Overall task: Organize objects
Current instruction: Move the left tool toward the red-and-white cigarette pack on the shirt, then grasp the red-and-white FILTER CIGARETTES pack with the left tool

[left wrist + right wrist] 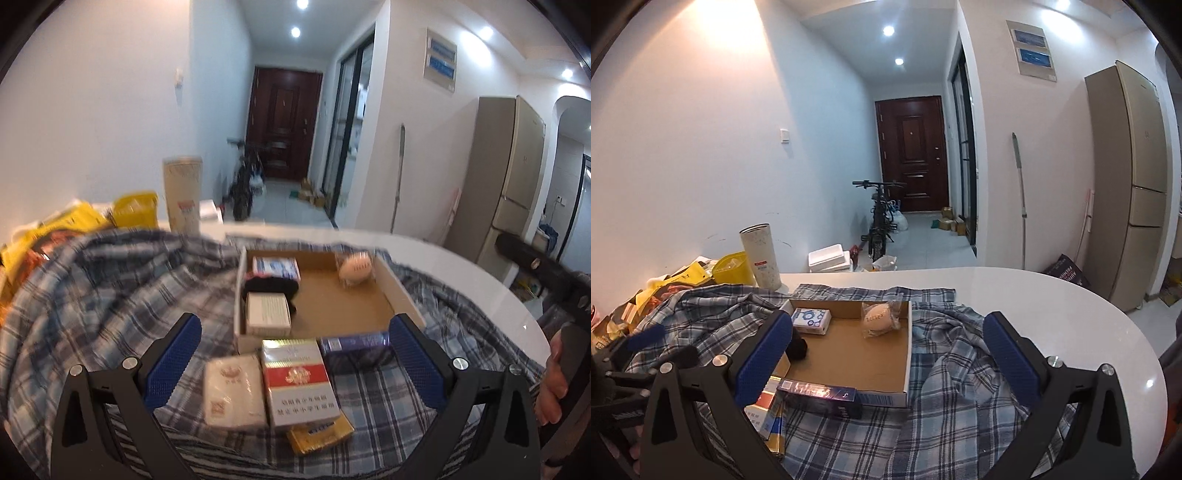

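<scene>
Both grippers, left (295, 363) and right (886, 356), hang spread wide with nothing between their knobbly blue pads. A shallow cardboard tray (908, 350) on the rumpled plaid cloth (960, 398) holds two small cartons, something black and one wrapped, egg-shaped ball (878, 319). Just before it lie four flat packs, among them a red-and-white pack (297, 384) and a dark blue box (820, 395).

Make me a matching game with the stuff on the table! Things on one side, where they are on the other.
Things:
1. Egg-shaped toy in a clear wrapper
2. Red and white pack
3. Tall cup
4. Dark blue box

Places:
A. On the white table, beyond the checked cloth
B. In the tray's far right corner
C. On the cloth, against the tray's near wall
D. Between the left tool's blue pads

Pairs: 1-B, 2-D, 3-A, 4-C
</scene>
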`<state>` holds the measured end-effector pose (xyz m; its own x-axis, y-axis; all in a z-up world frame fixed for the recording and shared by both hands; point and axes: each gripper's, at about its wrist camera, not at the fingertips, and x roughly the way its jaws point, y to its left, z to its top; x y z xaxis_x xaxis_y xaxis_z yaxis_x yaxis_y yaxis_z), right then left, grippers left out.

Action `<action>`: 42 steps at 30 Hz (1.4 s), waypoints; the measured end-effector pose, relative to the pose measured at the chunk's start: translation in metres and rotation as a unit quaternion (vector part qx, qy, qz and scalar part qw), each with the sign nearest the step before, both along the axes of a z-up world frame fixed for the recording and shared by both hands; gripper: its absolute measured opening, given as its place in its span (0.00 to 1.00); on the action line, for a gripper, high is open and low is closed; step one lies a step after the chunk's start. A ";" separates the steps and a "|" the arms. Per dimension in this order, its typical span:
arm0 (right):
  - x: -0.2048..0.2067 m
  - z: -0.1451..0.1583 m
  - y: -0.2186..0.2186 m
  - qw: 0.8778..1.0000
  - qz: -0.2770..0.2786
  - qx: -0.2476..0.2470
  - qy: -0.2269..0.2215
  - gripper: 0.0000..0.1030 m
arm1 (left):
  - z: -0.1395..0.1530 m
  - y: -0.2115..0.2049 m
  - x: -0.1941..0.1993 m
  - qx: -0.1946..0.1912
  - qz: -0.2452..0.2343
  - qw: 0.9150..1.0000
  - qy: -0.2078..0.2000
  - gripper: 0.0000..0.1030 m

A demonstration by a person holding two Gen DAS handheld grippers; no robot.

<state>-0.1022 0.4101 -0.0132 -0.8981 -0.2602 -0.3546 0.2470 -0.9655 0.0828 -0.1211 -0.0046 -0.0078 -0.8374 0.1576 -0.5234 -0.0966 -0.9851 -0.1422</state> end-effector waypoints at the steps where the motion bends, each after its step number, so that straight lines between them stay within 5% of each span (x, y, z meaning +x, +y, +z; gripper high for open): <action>1: -0.001 -0.002 0.000 1.000 0.002 -0.001 0.001 1.00 | -0.010 0.001 -0.009 -0.003 -0.003 1.000 -0.023 1.00; 8: -0.015 -0.014 0.002 1.000 0.005 -0.001 -0.026 1.00 | -0.052 0.002 -0.035 0.005 0.006 0.994 -0.105 1.00; 13: -0.022 -0.024 0.006 0.999 0.008 -0.004 -0.050 1.00 | -0.055 0.012 -0.032 -0.009 -0.012 0.995 -0.099 0.90; 18: -0.020 -0.025 0.008 0.999 -0.001 -0.001 -0.048 1.00 | -0.059 0.016 -0.038 -0.016 -0.020 0.992 -0.124 0.68; 29: -0.019 -0.027 0.009 0.998 0.006 -0.001 -0.055 1.00 | -0.074 0.024 -0.047 -0.035 -0.027 0.986 -0.162 0.62; 35: -0.022 -0.028 0.011 0.998 -0.002 0.003 -0.057 1.00 | -0.065 0.019 -0.040 -0.022 -0.030 0.990 -0.134 0.59; 42: -0.031 -0.034 0.011 0.998 -0.023 0.018 -0.059 1.00 | -0.036 0.004 -0.016 0.015 -0.019 0.999 -0.039 0.59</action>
